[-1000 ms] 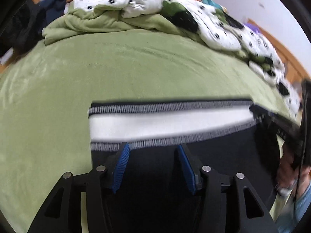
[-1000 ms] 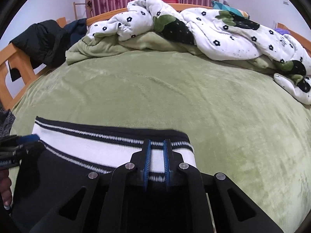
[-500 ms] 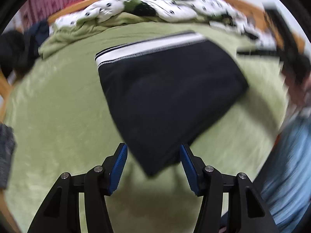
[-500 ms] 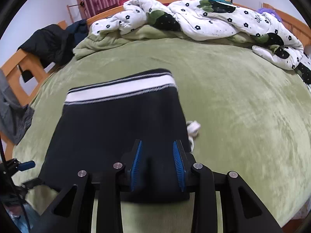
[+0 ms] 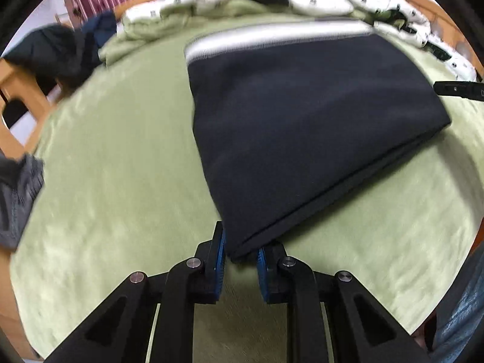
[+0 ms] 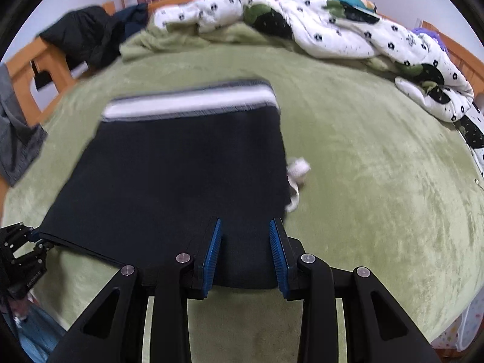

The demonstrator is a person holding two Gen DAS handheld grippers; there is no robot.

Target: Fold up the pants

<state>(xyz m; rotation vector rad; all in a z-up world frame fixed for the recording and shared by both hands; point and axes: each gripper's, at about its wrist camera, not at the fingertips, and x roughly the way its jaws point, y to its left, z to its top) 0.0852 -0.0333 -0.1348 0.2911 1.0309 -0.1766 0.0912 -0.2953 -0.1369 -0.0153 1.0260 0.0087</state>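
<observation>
The black pants (image 5: 302,127) lie folded into a stacked rectangle on the green bed cover, their white and grey striped waistband (image 5: 272,40) at the far end. My left gripper (image 5: 240,254) has its jaws a little apart around the near left corner of the stack. In the right wrist view the pants (image 6: 181,175) lie ahead, and my right gripper (image 6: 245,242) is open with the near edge of the stack between its fingers. A white drawstring (image 6: 296,172) sticks out at the right side.
A white flowered duvet (image 6: 317,27) is bunched along the far and right side of the bed. Dark jackets (image 6: 87,39) hang on the wooden bed frame (image 6: 33,69) at the left. A grey garment (image 6: 15,127) hangs at the left edge.
Both grippers have pulled back from the waistband to the near edge of the folded pants. The right gripper has opened. The left jaws have narrowed around the stack's near corner.
</observation>
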